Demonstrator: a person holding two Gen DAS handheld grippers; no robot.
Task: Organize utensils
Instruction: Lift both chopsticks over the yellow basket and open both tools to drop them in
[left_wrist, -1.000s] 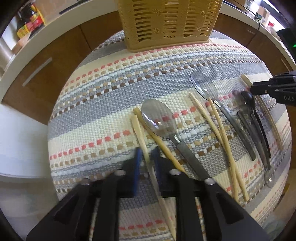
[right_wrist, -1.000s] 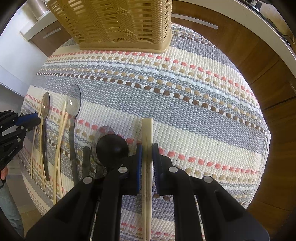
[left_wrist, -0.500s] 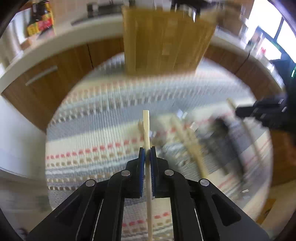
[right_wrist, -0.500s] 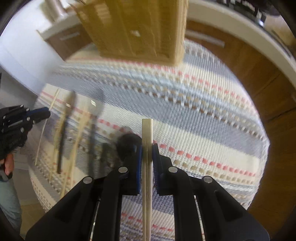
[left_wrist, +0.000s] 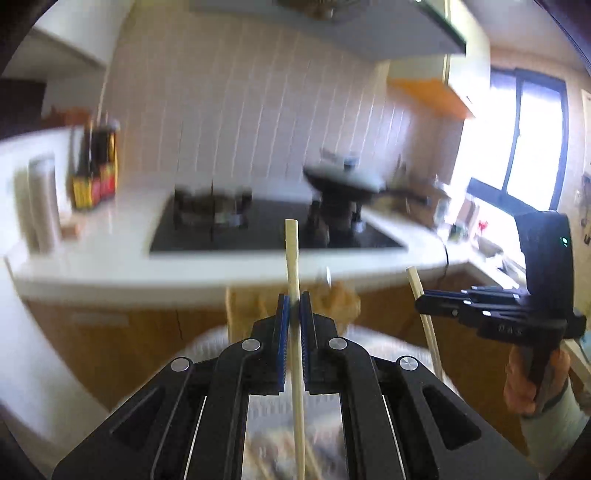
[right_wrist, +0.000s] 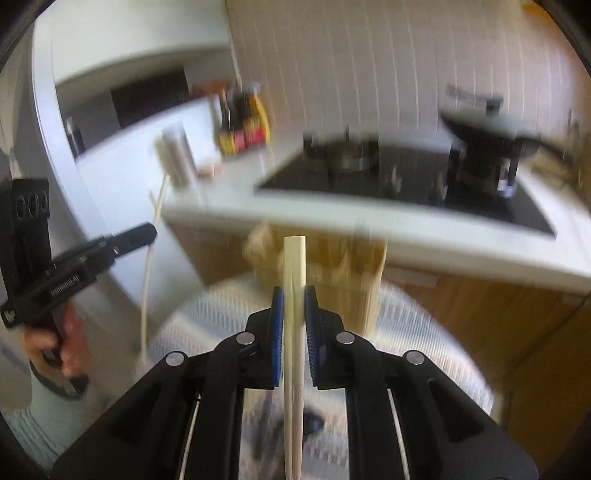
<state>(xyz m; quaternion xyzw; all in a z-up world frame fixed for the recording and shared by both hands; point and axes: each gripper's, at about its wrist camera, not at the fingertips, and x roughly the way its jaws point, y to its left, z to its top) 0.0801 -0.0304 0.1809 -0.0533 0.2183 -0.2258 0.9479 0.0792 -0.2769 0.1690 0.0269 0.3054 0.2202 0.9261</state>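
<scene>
You hold both grippers raised, left gripper pinching a chopstick pointing twelve o'clock, right gripper clamping a second chopstick likewise, the basket just beyond at twelve o'clock, about equally near both.

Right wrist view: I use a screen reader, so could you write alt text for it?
The right gripper is shut on a pale chopstick pointing up toward a blurred kitchen counter and hob. At left, the left gripper holds another chopstick; a tan slatted basket sits behind.

Below you, the round table under its striped woven cloth carries a tan slotted plastic utensil basket, blurred.
</scene>
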